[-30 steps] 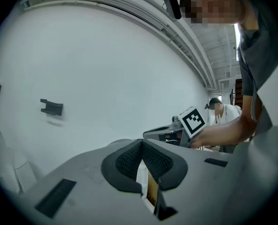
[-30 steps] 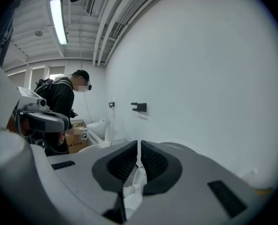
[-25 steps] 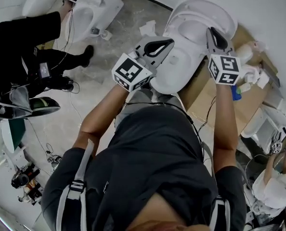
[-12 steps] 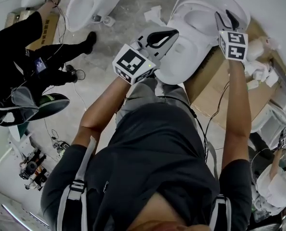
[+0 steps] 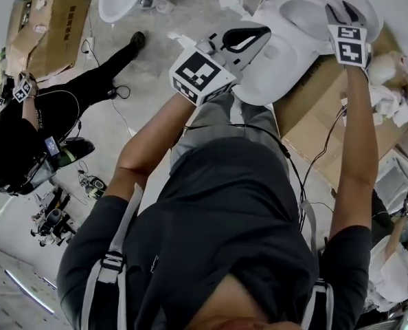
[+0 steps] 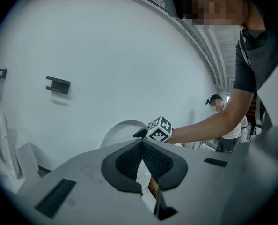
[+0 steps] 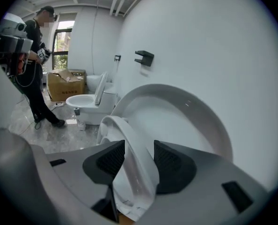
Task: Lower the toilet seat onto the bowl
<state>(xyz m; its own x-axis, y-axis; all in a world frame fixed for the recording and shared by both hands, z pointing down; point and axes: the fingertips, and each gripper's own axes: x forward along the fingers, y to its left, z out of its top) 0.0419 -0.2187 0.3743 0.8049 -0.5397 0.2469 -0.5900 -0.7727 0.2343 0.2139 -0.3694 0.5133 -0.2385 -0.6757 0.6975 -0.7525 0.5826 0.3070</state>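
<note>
The white toilet (image 5: 286, 60) stands on flattened cardboard at the upper right of the head view. In the right gripper view its seat ring (image 7: 129, 139) is tilted up in front of the raised lid (image 7: 190, 111). My right gripper (image 7: 138, 156) straddles the seat's rim; its jaws are opening and the pads stand beside the rim on either side. From the head view it sits at the toilet's far edge (image 5: 348, 11). My left gripper (image 5: 259, 31) hovers over the bowl's near side, shut, with nothing held (image 6: 141, 144).
Cardboard (image 5: 314, 122) lies under the toilet, with crumpled paper (image 5: 389, 95) to its right. A second toilet (image 7: 85, 100) and a cardboard box (image 7: 64, 83) stand further along the wall. A person in black (image 5: 25, 150) stands at the left with another gripper.
My right gripper has moved up to the toilet's far rim and its jaws have parted around the seat. The left gripper stays shut over the bowl. The person in black has shifted left.
</note>
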